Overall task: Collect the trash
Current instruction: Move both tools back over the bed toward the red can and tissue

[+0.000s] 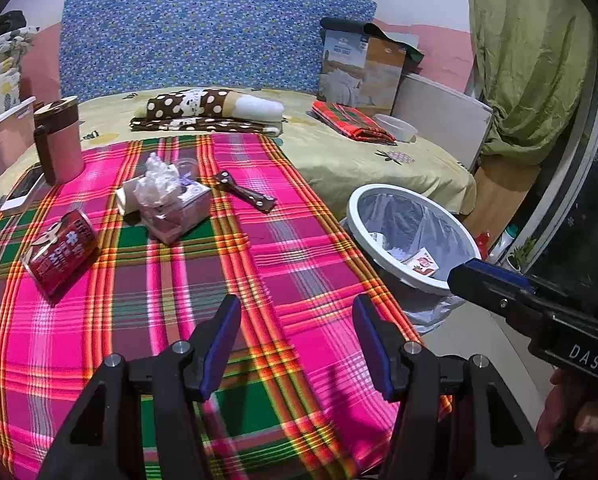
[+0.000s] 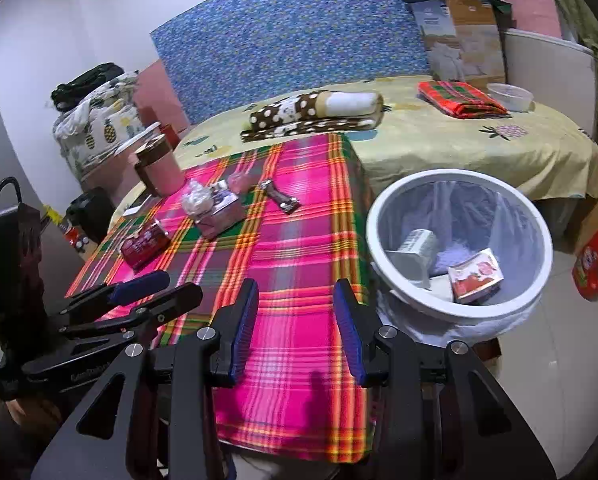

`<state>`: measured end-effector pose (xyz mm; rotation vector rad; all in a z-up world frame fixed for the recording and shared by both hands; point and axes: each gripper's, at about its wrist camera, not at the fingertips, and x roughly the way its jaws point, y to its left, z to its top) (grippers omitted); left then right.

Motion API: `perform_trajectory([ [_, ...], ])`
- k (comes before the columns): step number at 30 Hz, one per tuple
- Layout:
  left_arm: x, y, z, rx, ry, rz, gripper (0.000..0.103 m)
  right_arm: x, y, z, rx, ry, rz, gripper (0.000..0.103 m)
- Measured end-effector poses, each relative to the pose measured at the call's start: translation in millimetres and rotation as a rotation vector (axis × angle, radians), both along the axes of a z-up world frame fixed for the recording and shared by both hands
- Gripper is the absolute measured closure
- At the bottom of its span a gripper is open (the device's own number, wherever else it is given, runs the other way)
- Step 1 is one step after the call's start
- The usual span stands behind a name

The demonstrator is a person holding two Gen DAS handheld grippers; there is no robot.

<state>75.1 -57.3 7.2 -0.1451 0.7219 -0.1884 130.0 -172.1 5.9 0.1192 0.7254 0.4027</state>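
On plaid cloth (image 1: 299, 264): one red carton (image 1: 61, 254), one tissue box (image 1: 175, 210).

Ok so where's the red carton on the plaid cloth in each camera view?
Left wrist: red carton lies at far left, mid-height, on the plaid cloth, nearer than the tissue box.
Right wrist: red carton sits left of centre, mid-height, again just nearer than the tissue box.
Shared landmark: the white bin off the cloth's right edge.
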Motion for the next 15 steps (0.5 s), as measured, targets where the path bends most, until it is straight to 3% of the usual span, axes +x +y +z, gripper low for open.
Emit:
perform_trajectory([
  [15, -6, 42, -13, -0.004, 0.029, 0.091, 0.043, 8, 30, -7, -0.01, -0.003, 0.081, 0.062],
])
